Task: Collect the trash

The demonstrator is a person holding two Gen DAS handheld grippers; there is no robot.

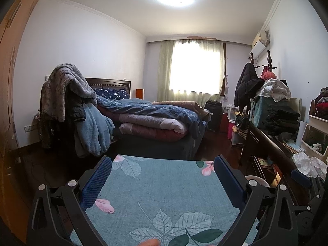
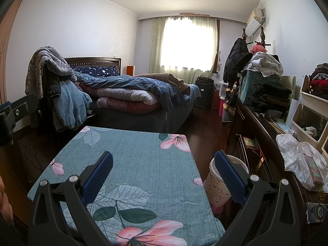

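While both grippers are hovering over the floral cloth (image 2: 131, 164) with nothing between their fingers, the only likely trash in sight is sitting off to the right. The left gripper (image 1: 163, 176) is standing with its jaws spread wide and empty, and the right gripper (image 2: 164, 172) is doing the same. On the cloth itself no trash is showing.

A crumpled white bag (image 2: 297, 157) is lying on the dark sideboard (image 2: 264, 135), near the right gripper and well apart from the left. I am judging it to be thin plastic film: very light, soft, slippery, and likely to collapse and rustle when pinched. A gathered fold near its top looks like the best place to take hold, since a flat patch would probably slide out of the pads. Something boxy with a green and pink print seems to be lying inside or against it; what it is I cannot tell.

A patterned bin (image 2: 219, 186) with a pale rim is standing on the floor just beside the cloth's right edge, partly hidden behind the right gripper's finger. Its contents are hidden from view. White shelf cubbies (image 2: 307, 123) on the sideboard are holding folded clothes and small rags.
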